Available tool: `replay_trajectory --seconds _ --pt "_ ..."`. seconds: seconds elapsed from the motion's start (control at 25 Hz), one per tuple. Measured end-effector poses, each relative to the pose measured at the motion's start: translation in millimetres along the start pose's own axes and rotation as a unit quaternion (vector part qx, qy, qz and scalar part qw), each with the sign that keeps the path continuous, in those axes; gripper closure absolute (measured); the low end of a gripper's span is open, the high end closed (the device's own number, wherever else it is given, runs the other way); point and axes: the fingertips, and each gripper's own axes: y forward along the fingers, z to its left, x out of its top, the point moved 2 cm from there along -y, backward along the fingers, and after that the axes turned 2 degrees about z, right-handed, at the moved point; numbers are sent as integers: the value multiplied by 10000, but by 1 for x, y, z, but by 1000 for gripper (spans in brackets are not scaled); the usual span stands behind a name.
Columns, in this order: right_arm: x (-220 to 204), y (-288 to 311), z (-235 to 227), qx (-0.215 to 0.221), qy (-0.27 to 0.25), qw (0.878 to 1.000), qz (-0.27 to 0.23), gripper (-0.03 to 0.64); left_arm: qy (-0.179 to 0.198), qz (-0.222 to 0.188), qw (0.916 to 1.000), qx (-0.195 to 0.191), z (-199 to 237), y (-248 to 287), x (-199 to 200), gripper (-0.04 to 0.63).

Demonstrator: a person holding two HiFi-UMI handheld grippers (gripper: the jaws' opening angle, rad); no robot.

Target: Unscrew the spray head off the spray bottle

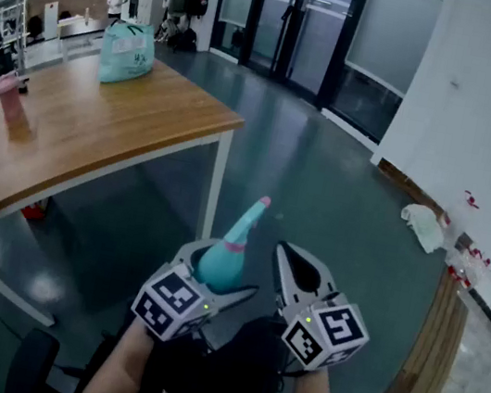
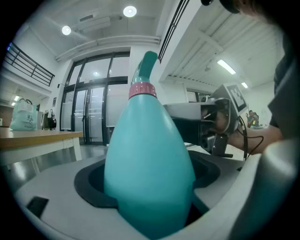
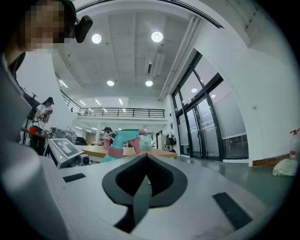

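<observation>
Within the left tool (image 1: 222, 273), clamped, sits the spray bottle (image 2: 149, 154); the right tool (image 3: 145, 161) alongside is closed, empty.

A wooden bench (image 1: 98, 127) on white legs stands at the left. On its top sit a teal plastic bag (image 1: 127, 52) toward the far end and a small pink object (image 1: 9, 95) near the left edge, well apart. The glossy dark floor (image 1: 323, 186) carries a crumpled white bag (image 1: 424, 226) by the wall and, under the bench, something red (image 1: 33, 211).
</observation>
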Motion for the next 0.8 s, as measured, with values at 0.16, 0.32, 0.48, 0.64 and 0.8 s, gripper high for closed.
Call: replay_trajectory --seconds 0.16,0.32,0.48,0.64,0.8 --pt "0 1 0 -4 -1 10000 21 612 -21 15 10000 -7 0 0 0 161" --pt "-1 2 2 46 54 10000 -13 612 -5 28 10000 -10 0 0 -2 161" --pt "-1 3 1 12 52 10000 8 612 -23 19 10000 -5 1 0 -2 161" --pt "2 1 3 87 149 9998 -89 612 -41 27 10000 9 2 -1 -4 161" --pt "13 -2 15 348 153 9989 -284 611 -86 93 9999 98 4 1 -8 161"
